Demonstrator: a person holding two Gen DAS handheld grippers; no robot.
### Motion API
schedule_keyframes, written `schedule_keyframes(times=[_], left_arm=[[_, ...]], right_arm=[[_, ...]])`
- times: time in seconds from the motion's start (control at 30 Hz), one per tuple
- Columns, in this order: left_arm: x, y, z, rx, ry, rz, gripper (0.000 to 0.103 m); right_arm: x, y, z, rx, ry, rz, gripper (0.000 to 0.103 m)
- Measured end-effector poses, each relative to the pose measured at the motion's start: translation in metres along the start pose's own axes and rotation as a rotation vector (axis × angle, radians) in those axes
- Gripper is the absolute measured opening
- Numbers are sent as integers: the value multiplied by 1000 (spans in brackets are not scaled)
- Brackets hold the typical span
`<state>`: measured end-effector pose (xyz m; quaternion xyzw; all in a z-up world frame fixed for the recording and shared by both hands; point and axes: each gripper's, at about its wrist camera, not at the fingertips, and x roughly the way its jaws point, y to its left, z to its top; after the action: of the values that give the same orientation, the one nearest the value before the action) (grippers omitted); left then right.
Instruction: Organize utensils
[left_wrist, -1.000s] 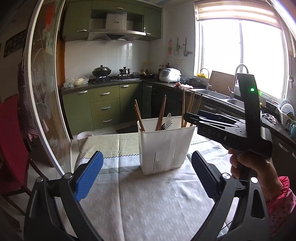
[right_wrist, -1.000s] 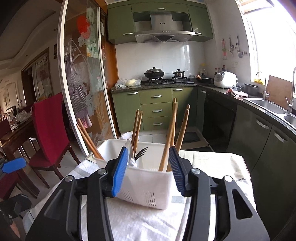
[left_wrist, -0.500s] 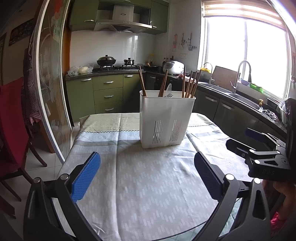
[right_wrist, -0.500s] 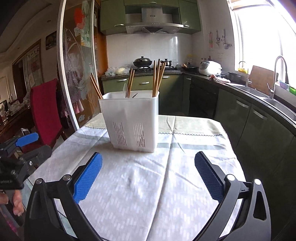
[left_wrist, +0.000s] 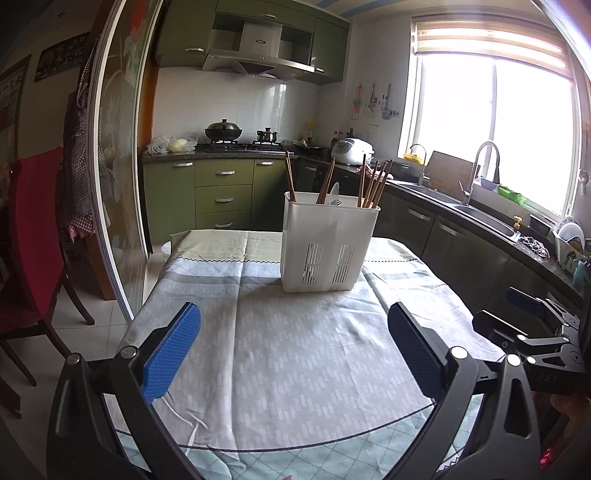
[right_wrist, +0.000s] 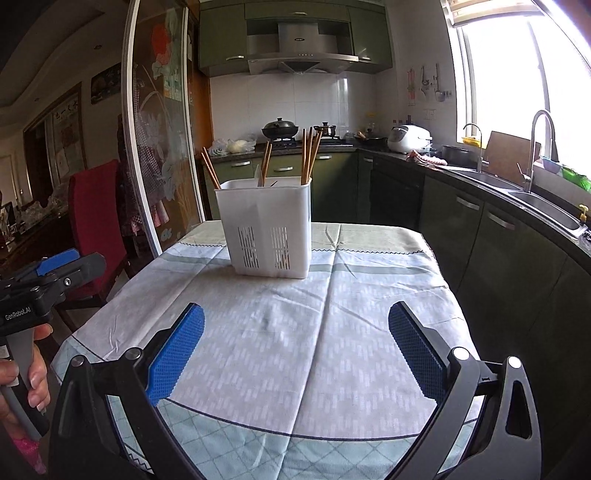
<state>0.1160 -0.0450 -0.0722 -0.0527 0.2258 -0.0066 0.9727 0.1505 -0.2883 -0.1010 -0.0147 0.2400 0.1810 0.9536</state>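
- On the far half of the cloth-covered table (left_wrist: 295, 354) stands the white utensil holder (left_wrist: 328, 243), upright, with wooden chopsticks (left_wrist: 373, 184) and a pale spoon (left_wrist: 333, 192) sticking out of its top; from the right wrist view the same holder (right_wrist: 267, 229) sits left of centre.
- Between my grippers and the holder I see only bare tablecloth; nothing blocks the way.
- My left gripper (left_wrist: 293, 354) hangs near the table's close edge, jaws spread wide and empty; my right gripper (right_wrist: 295, 358) is likewise released, gripping nothing.
- Around them: a red chair (left_wrist: 33, 236) to the left, green cabinets (left_wrist: 221, 195) and a stove with pots (left_wrist: 223, 131) behind, a sink (left_wrist: 480, 214) under the window at right.
- Compared with a second ago, both grippers have drawn back from the holder, and the right one's jaws, then narrow around its rim, now gape.
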Motion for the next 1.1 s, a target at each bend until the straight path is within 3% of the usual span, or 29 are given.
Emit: schedule_keyframes(times=[0.73,1.1], left_arm=[[-15,3,1,-13,-16,20,96],[-16,-3,2,27,-34,48,97]], right_arm=[[-9,10,3,-27,-14,11,98],[-8,11,3,-26,-10,14,98]])
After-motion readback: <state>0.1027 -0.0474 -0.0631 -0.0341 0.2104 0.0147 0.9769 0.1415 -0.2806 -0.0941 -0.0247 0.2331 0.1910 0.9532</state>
